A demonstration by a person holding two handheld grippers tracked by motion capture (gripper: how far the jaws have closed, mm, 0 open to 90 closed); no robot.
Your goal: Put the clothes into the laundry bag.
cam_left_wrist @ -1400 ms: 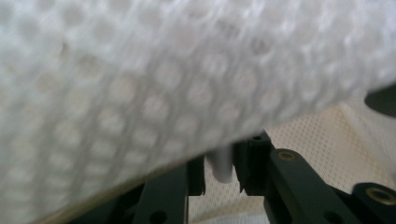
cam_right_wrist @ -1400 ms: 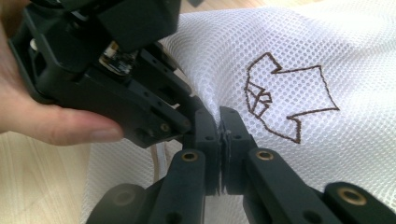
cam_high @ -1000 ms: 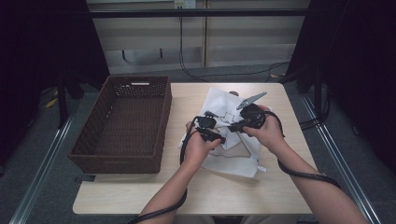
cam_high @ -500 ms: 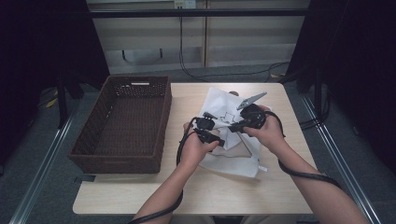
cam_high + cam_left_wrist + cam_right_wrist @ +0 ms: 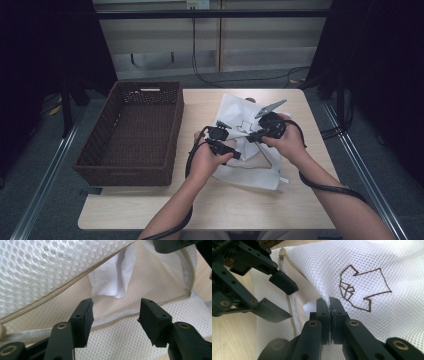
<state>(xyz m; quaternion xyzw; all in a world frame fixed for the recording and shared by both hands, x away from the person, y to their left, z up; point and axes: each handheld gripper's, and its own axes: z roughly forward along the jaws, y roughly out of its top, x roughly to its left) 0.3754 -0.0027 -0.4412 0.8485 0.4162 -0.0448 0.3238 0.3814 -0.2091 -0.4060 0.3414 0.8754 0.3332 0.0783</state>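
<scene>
Where the light wooden worktop (image 5: 150, 205) carries its items, a white mesh laundry bag (image 5: 250, 165) lies right of centre, partly lifted at its upper layer; brown outline of a folded shirt stitched on the mesh (image 5: 362, 287), seen in the right gripper view; zip edge of the bag runs pale and beige along the opening (image 5: 62, 288); white cloth (image 5: 112, 280) sits inside the bag, visible through the opening in the left gripper view; right hand-held gripper (image 5: 329, 307), jaws pressed together, pinching the upper mesh layer beside a small white zip pull (image 5: 310, 307); left hand-held gripper (image 5: 115, 317), jaws spread apart, nothing between them, poised at the bag's opening just over the lower zip edge; same left hand-held gripper appears in the right gripper view at upper left, jaws apart, close beside the bag's edge; dark brown wicker basket (image 5: 100, 165) stands on the left part of the worktop, apart from the bag; both of the person's forearms enter from the near edge, hands close together over the bag.
</scene>
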